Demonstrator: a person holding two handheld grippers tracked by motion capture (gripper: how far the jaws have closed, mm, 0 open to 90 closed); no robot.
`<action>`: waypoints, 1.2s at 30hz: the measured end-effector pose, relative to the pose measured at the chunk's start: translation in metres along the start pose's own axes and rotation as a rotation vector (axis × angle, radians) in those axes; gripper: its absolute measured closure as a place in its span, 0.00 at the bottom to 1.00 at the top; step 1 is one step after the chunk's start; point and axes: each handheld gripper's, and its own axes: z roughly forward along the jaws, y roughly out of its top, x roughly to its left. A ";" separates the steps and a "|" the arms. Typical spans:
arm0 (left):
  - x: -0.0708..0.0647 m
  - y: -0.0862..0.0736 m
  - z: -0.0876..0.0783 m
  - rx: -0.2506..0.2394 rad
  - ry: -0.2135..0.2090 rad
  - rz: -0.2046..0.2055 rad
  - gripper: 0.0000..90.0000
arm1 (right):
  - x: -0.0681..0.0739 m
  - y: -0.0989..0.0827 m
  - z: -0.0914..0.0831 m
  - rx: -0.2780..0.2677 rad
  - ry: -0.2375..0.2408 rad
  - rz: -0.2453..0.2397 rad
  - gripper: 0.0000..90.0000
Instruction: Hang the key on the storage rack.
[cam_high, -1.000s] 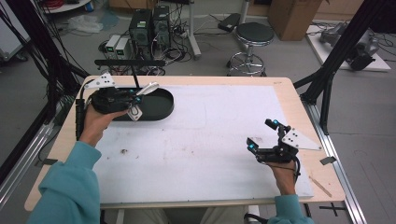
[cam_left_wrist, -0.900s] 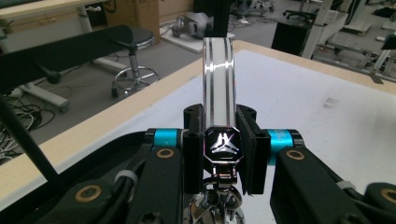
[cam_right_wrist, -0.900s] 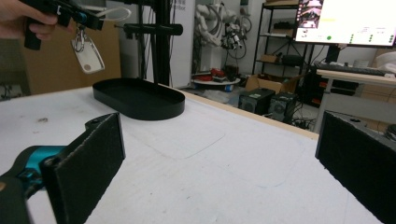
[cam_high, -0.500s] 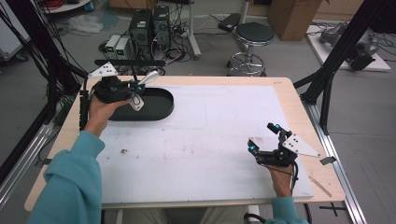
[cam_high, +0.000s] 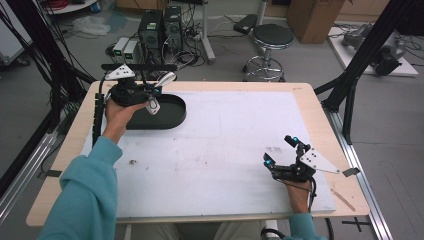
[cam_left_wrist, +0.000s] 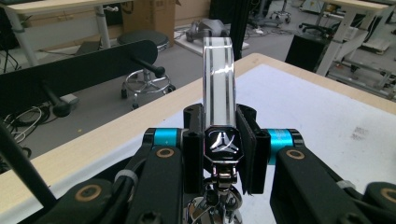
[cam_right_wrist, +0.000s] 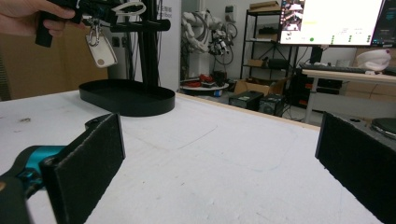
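Resting low on the white table mat (cam_high: 220, 150), the right gripper (cam_high: 281, 150) sits near the person, on the right; its jaws stand wide apart with nothing between them. Farther off, on the left side, the left gripper (cam_high: 150, 92) is held up in the air over the black oval tray (cam_high: 172, 117); its jaws are squeezed tight on a shiny silver key ring clip (cam_left_wrist: 218, 88). In the left gripper view the clip sticks straight out past the jaws, long and thin, and a little tag (cam_high: 153, 106) hangs down from it on a small hook. In the right gripper view you can see that tag (cam_right_wrist: 101, 51) dangling above the tray (cam_right_wrist: 126, 98), not touching it. Behind the tray stands a black stand with a crossbar (cam_high: 140, 66); the clip points up toward that bar, which is just beyond it. I think the left hand is the one to hang it there; the right hand is well apart from it all.
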 end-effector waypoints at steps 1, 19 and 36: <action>0.001 -0.001 0.001 -0.001 0.003 -0.007 0.82 | 0.000 0.000 0.000 -0.001 0.000 -0.004 0.01; 0.009 -0.008 0.014 -0.012 0.071 -0.073 0.82 | 0.000 -0.006 -0.001 0.005 -0.015 0.005 0.01; 0.016 -0.013 0.021 -0.036 0.125 -0.109 0.82 | -0.002 -0.009 -0.001 0.013 -0.025 0.012 0.01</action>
